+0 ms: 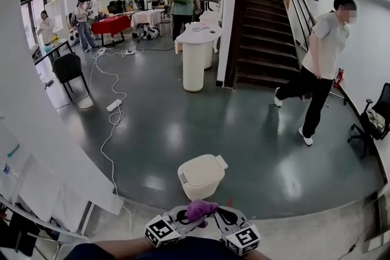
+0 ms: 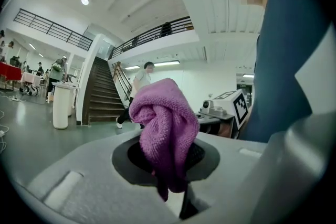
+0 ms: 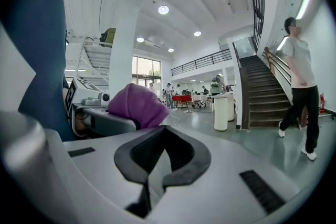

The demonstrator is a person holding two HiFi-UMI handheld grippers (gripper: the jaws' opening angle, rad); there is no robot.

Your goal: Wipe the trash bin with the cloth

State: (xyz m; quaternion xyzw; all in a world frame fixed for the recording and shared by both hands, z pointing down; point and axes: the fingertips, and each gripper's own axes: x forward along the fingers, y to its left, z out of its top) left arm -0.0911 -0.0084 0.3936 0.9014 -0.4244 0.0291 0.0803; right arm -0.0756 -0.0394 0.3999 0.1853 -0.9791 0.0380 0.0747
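A white trash bin (image 1: 201, 175) with a lid stands on the dark floor just ahead of me. Both grippers are held close to my body below it, pointing up and forward. My left gripper (image 1: 184, 217) (image 2: 165, 160) is shut on a bunched purple cloth (image 1: 200, 210) (image 2: 164, 131) that sticks up from its jaws. My right gripper (image 1: 224, 217) (image 3: 156, 168) sits beside it, jaws shut with nothing between them; the cloth (image 3: 137, 105) shows just to its left. Neither gripper view shows the bin.
A person (image 1: 318, 64) walks at the right near the staircase (image 1: 259, 21). A white round counter (image 1: 195, 55) stands mid-room. Cables (image 1: 113, 122) trail over the floor at left. A black chair (image 1: 67, 69) and an office chair (image 1: 372, 122) flank the room. White panels (image 1: 42, 186) lean at lower left.
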